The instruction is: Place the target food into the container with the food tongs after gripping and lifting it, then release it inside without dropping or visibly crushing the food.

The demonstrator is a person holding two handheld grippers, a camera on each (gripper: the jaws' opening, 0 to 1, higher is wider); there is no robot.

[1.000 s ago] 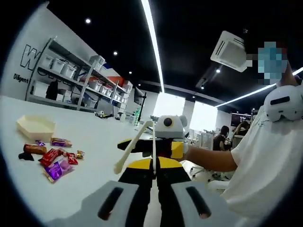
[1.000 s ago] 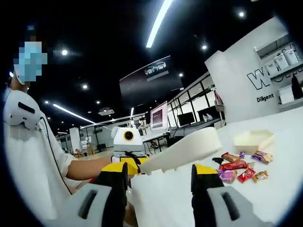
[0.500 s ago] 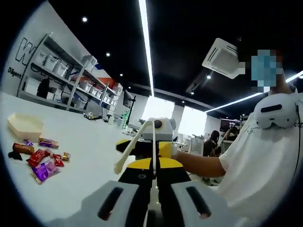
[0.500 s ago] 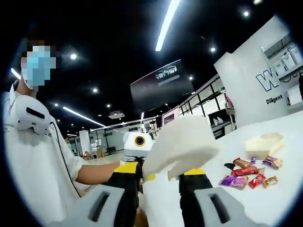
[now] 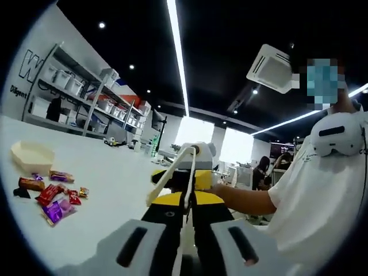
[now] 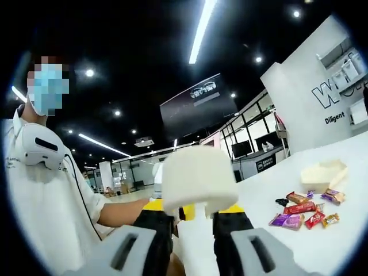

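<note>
A: Status? Left tongs [image 5: 184, 217] and right tongs [image 6: 192, 221] each look clenched on the cream plastic food tongs [image 6: 198, 175], held up off the white tabletop [image 5: 109, 184]

B: Food? Small foil-wrapped sweets [image 5: 52, 198] lie in a loose cluster on the tabletop, just beside the cream hexagonal tray [image 5: 33, 156], none inside it

A: So gripping, lifting, placing and releasing are all left to do
</note>
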